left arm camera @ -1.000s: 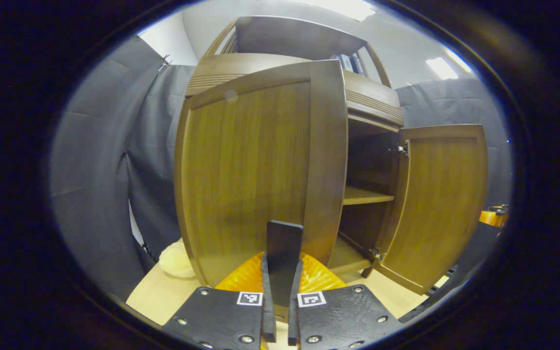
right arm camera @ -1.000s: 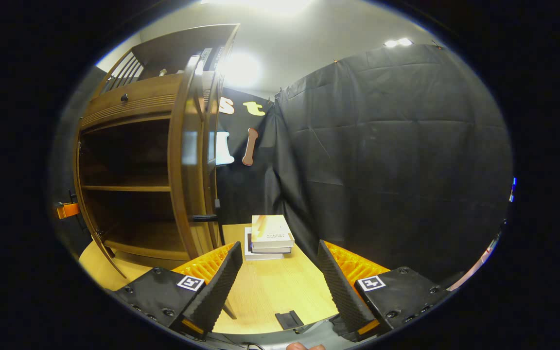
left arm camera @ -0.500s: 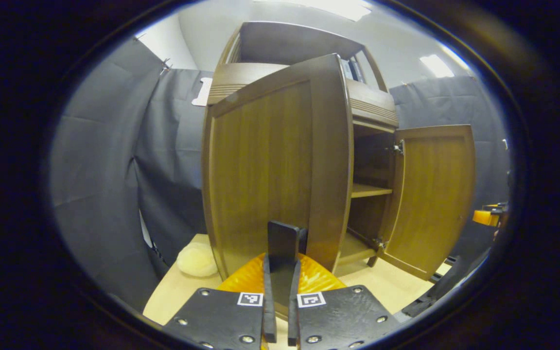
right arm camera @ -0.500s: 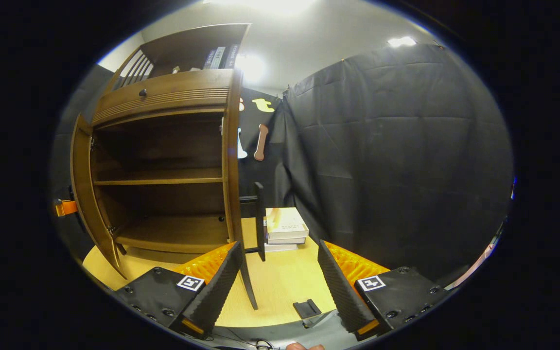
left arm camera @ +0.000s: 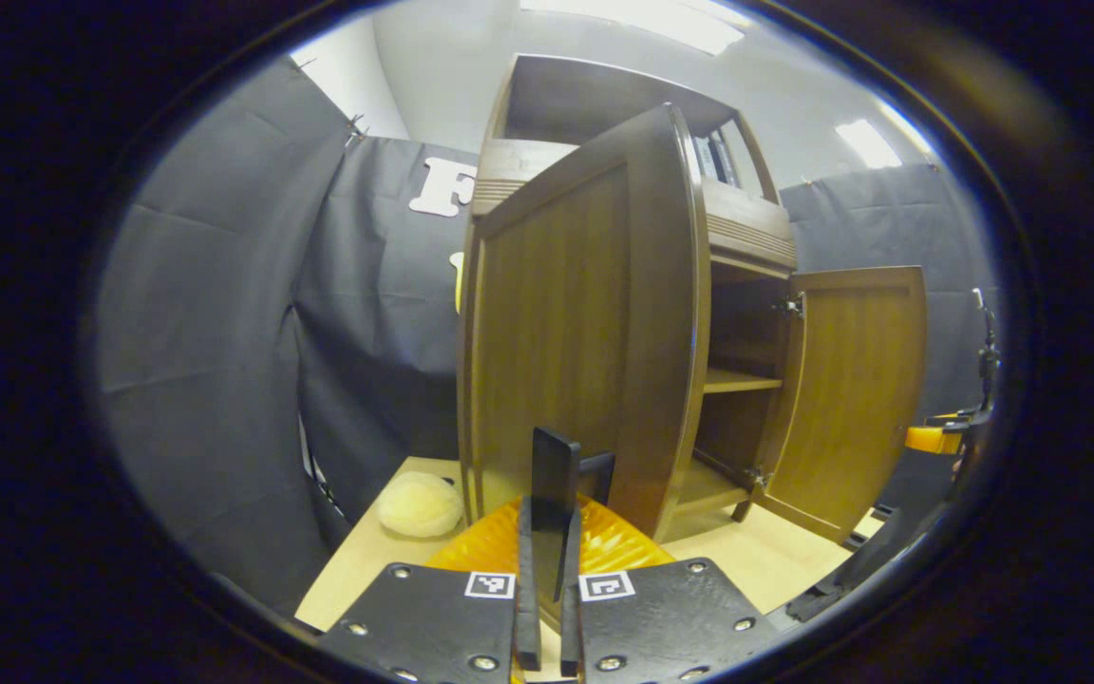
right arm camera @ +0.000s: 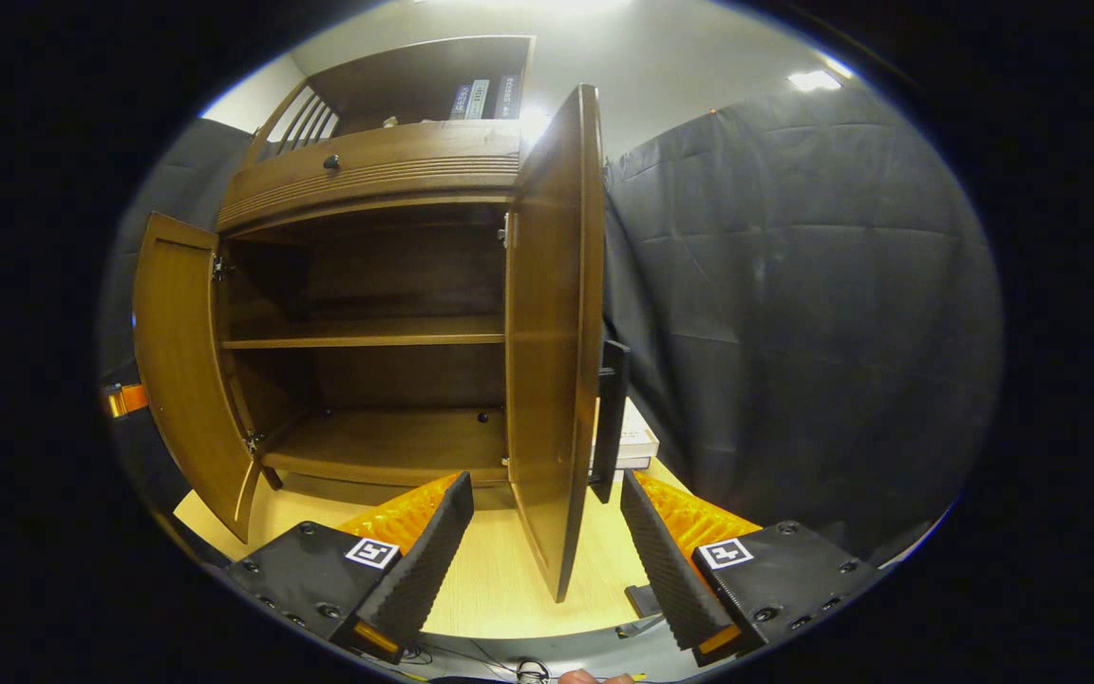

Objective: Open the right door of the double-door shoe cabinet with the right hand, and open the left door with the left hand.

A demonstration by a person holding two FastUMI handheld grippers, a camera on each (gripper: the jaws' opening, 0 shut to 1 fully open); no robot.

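1. Left gripper view: nearest the lens, the left gripper [left arm camera: 547, 570] is clenched on the dark handle [left arm camera: 555, 475] of the left door [left arm camera: 585, 323], both fingers pinching the flat bar edge-on. That grip suits pulling the door around its hinge.
2. Just past it, the left door stands swung well out from the shoe cabinet [left arm camera: 742, 228], so this side looks close to done.
3. A pale, soft, rounded object [left arm camera: 421, 503] lies on the wooden table [left arm camera: 357, 570] near its left edge, beside the door's hinge side and apart from it.
4. Farther off, the right door [left arm camera: 856, 399] hangs wide open, exposing a shelf [left arm camera: 737, 382].
5. Right gripper view: the right gripper [right arm camera: 539, 546] is released, fingers spread wide and gripping nothing. The right door's [right arm camera: 552, 332] free edge stands between them but farther off, untouched; probably let go because that door is already open.
6. Behind that door, a stack of books [right arm camera: 632, 442] sits on the table toward its right edge.
7. Farthest, the cabinet's interior shelf [right arm camera: 367, 332] is bare.
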